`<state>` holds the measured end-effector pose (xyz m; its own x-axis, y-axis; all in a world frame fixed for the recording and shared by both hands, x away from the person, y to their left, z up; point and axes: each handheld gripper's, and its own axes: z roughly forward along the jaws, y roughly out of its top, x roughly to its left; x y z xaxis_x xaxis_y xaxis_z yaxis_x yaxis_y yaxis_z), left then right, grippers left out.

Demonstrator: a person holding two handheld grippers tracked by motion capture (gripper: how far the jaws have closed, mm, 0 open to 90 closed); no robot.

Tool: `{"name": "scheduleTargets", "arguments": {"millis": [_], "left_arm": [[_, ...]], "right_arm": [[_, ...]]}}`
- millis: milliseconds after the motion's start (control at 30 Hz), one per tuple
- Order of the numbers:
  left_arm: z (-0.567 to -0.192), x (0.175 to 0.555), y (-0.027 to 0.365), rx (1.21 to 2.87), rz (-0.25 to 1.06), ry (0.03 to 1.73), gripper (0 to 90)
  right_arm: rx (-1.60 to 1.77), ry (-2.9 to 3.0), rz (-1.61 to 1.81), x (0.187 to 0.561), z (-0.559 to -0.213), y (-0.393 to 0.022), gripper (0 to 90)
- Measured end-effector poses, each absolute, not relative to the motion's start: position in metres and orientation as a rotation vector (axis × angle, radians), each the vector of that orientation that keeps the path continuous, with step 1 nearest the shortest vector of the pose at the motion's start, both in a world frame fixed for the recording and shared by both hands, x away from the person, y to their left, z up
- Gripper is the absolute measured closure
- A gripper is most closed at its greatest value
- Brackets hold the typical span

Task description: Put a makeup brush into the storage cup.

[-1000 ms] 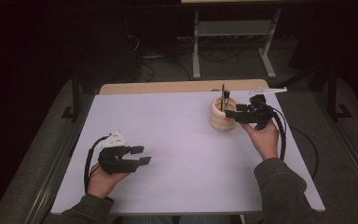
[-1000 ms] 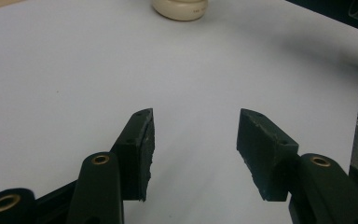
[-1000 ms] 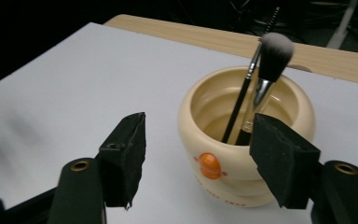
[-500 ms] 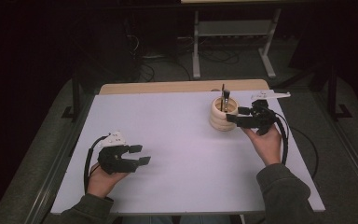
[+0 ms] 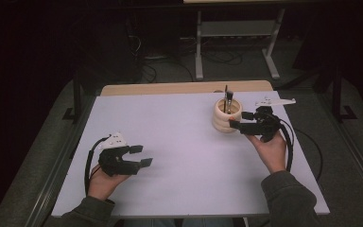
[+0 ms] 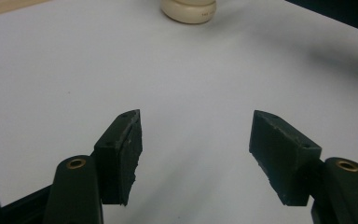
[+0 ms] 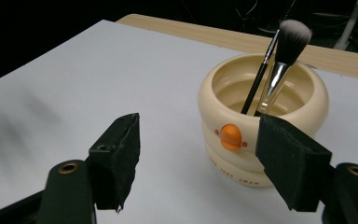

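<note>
While the white table [image 5: 179, 156] takes up most of the high view, w/ a tan wooden strip [image 5: 170, 88] along its far edge, both forearms come in from the near side. Behind the table, on the dark floor, stands a grey metal frame [image 5: 236, 35].

Left hand [image 5: 105, 182] rests at the near left of the table, holding the left gripper [image 5: 139, 156] low over bare surface, tips aimed roughly toward the right. Its jaws have just been opening and stand wide apart; nothing between them, as the left gripper view shows, just white tabletop. That view also catches the base of the cream cup [image 6: 189, 9] well away at the top edge.

Right hand [image 5: 270, 149] sits at the far right, carrying the right gripper [image 5: 238, 122], tips pointing left at the cup [image 5: 227, 116] and just beside its right wall. Jaws have just been opening here too and stand wide, not pressing on anything. In the right gripper view the cup [image 7: 261, 121] sits just past the tips, partly behind the right-hand pad, apart from the left-hand one; whether the pad touches it, can't tell.

Cup is cream, ribbed in stacked rings, upright at the far right-centre of the table, w/ a small orange emblem [image 7: 230, 136] on its front. Inside it lean two makeup brushes: a fluffy-headed brush [image 7: 284, 51] w/ a silver ferrule, and a thin black-handled brush [image 7: 258, 79] beside it.

A small white plate-like piece [image 5: 276, 100] lies on the table just past the right gripper.
</note>
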<state>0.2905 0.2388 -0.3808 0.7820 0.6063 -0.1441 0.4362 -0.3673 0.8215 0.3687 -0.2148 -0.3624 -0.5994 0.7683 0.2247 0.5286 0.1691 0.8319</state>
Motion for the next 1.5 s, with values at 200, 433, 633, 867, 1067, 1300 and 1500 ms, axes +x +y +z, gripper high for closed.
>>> {"name": "scheduleTargets", "arguments": {"millis": [200, 433, 633, 867, 1067, 1300, 1500], "left_arm": [[-0.381, 0.291, 0.240, 2.018, 0.234, 0.784, 30.0], [-0.383, 0.291, 0.240, 2.033, 0.239, 0.784, 28.1], [-0.385, 0.291, 0.242, 2.033, 0.241, 0.789, 26.8], [-0.385, 0.289, 0.245, 2.026, 0.253, 0.800, 25.7], [-0.387, 0.287, 0.246, 2.030, 0.259, 0.801, 24.9], [-0.389, 0.284, 0.248, 2.021, 0.265, 0.808, 24.2], [-0.390, 0.282, 0.250, 2.027, 0.277, 0.802, 23.9]], "right_arm": [[1.235, 2.208, 1.401, 0.361, -0.371, -0.214, 29.8], [1.231, 2.226, 1.399, 0.352, -0.373, -0.213, 28.3], [1.204, 2.222, 1.409, 0.346, -0.373, -0.212, 27.7], [1.206, 2.235, 1.413, 0.341, -0.380, -0.213, 27.8], [1.185, 2.243, 1.408, 0.336, -0.382, -0.212, 27.7], [1.176, 2.252, 1.399, 0.330, -0.385, -0.213, 27.4], [1.169, 2.241, 1.408, 0.324, -0.383, -0.217, 27.2]]}}
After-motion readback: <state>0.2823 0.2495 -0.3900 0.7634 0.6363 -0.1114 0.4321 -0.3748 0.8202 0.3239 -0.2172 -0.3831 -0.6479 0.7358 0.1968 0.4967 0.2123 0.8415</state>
